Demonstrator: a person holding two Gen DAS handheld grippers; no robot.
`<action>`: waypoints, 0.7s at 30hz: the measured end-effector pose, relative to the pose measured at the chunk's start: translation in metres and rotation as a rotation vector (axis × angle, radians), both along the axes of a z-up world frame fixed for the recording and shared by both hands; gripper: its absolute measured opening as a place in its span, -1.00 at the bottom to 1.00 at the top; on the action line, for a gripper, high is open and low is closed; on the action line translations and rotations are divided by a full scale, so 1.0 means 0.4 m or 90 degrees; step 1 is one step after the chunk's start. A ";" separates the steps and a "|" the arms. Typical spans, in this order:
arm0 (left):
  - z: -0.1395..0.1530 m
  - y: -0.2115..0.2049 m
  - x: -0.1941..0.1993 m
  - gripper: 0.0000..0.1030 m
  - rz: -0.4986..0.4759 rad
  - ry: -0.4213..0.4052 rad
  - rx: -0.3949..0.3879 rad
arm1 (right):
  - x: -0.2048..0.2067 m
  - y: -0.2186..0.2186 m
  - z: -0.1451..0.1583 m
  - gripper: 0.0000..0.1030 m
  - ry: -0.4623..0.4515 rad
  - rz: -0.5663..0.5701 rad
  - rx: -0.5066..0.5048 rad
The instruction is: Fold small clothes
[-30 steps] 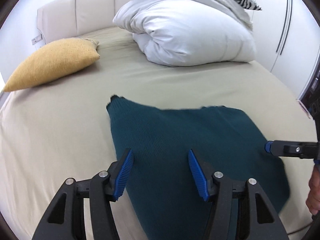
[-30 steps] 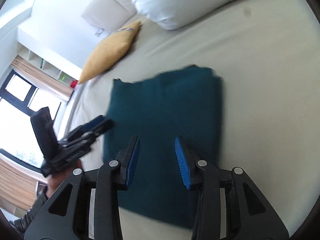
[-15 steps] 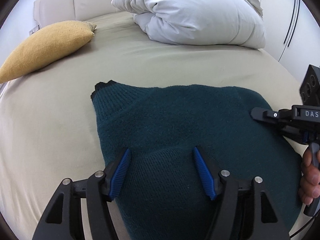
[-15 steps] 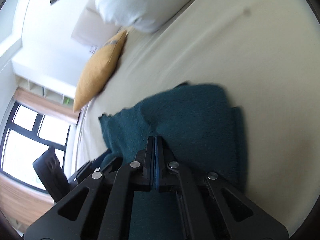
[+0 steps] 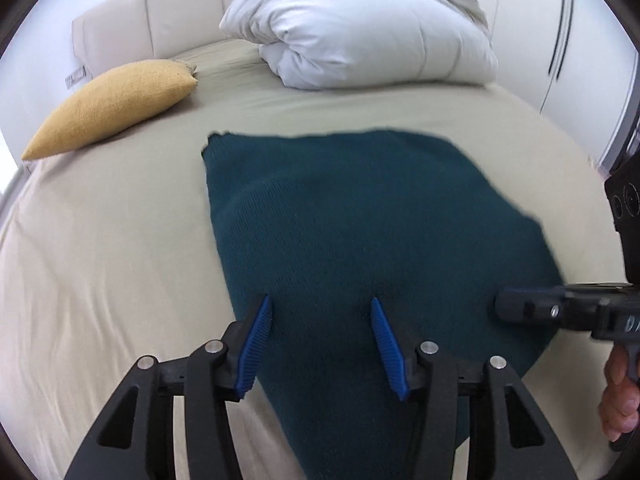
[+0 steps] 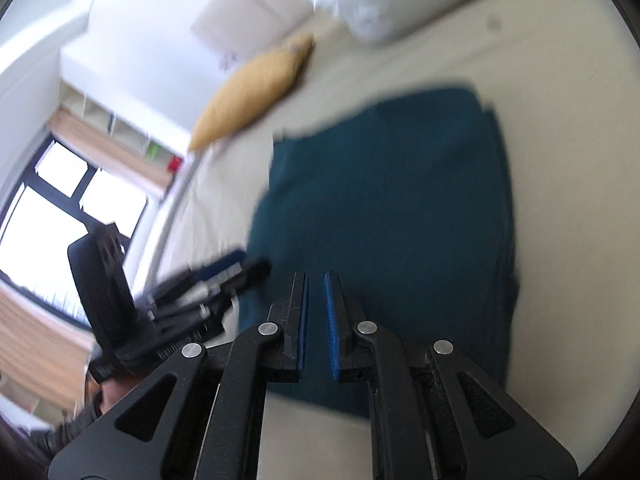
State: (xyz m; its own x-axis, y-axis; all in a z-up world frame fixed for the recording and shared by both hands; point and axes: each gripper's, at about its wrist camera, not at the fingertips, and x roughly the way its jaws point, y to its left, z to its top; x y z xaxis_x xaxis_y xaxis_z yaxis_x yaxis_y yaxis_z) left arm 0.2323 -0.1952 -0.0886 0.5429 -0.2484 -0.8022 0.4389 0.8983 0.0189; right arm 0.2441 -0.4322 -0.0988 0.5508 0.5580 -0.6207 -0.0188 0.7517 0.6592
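A dark teal knitted garment [image 5: 360, 220] lies folded and flat on the beige bed sheet [image 5: 100, 260]. My left gripper [image 5: 320, 299] hovers over its near left part. Its jaws stand apart and are closing, with only cloth beneath them, nothing pinched. In the right wrist view the same garment [image 6: 392, 200] is blurred. My right gripper [image 6: 315, 276] is over its near edge, its jaws opening by a narrow gap with nothing between them. From the left wrist view, the right gripper [image 5: 504, 306] reaches in from the right over the garment's near right corner, a hand [image 5: 620, 404] behind it.
A yellow cushion [image 5: 112, 108] lies at the back left of the bed. A bundled white duvet [image 5: 372, 36] sits at the back by the padded headboard. White wardrobe doors [image 5: 560, 40] stand at the right. A window [image 6: 60, 200] is past the bed's left edge.
The right gripper, shut half a second ago, now shows a slit between its pads. The garment, bulged then, lies flatter. Both grippers have drawn back toward its near edge.
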 end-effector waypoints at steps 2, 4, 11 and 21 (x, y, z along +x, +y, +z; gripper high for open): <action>-0.009 -0.010 -0.008 0.09 -0.004 -0.011 0.020 | -0.037 -0.006 -0.067 -0.87 0.041 -0.011 -0.012; -0.011 -0.017 -0.014 0.10 -0.007 -0.015 0.035 | -0.076 -0.048 -0.091 -0.91 0.033 -0.036 0.051; 0.015 0.068 -0.035 0.13 0.015 0.019 -0.040 | -0.178 -0.110 -0.051 -0.85 0.043 -0.091 -0.001; -0.015 0.230 0.070 0.50 0.121 0.137 -0.236 | -0.097 -0.192 0.069 0.48 -0.042 -0.156 -0.058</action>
